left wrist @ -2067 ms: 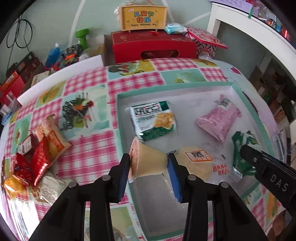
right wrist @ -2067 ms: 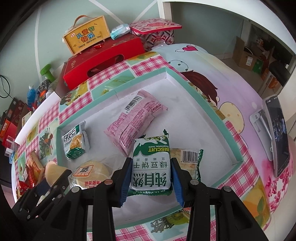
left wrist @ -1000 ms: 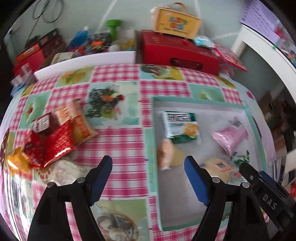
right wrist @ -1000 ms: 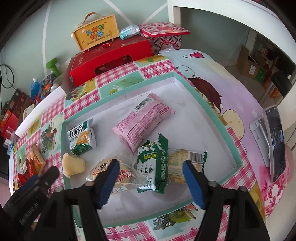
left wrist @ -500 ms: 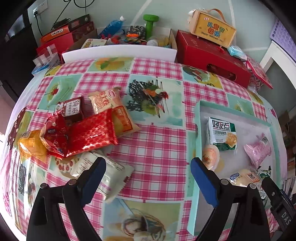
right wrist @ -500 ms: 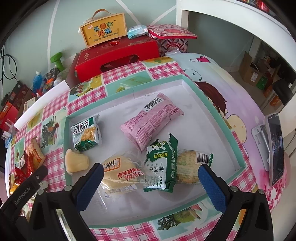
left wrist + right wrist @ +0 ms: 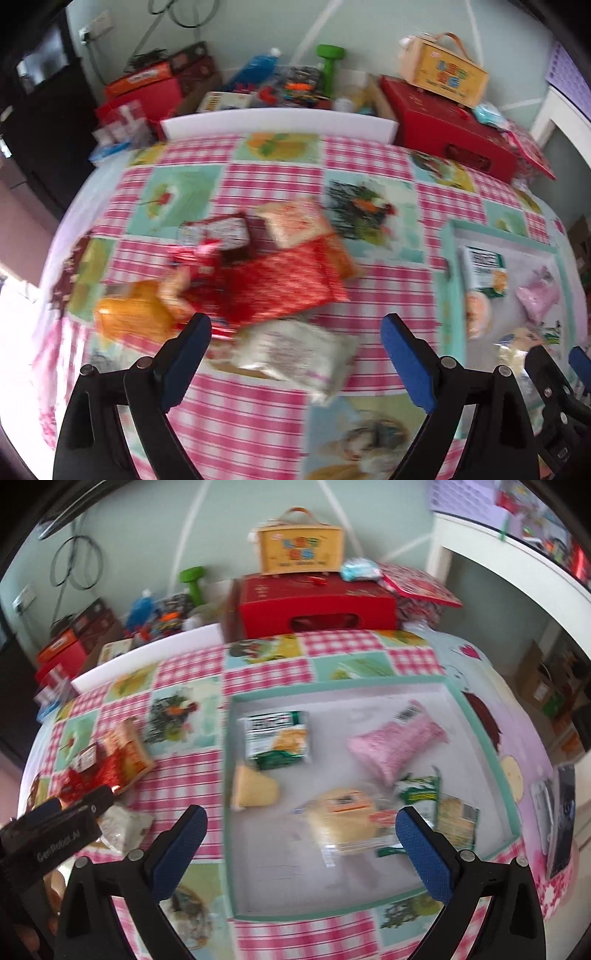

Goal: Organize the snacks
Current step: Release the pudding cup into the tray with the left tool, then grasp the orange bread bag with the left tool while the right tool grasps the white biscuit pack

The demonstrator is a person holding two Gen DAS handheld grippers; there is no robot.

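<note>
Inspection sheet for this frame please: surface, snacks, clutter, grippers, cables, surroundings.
Surface: checked tablecloth under a teal-rimmed tray.
Job's things: tray holds pink packet, green-white packet, pudding cup, bun, green biscuit pack; loose snack pile beside it.
Clutter: red box, yellow case, green dumbbell.
Grippers: left gripper and right gripper open, jaws empty.
Cables: loops on wall.
Surroundings: phone at the table's edge.

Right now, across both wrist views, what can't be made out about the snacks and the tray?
- Left wrist view: printing on the red foil pack and white packet is lost to motion blur.
- Left wrist view: the tray runs off the right edge; the right hand-held gripper hides its near corner.
- Right wrist view: how many wrappers lie beneath the green biscuit pack cannot be told; blur and overlap.
</note>
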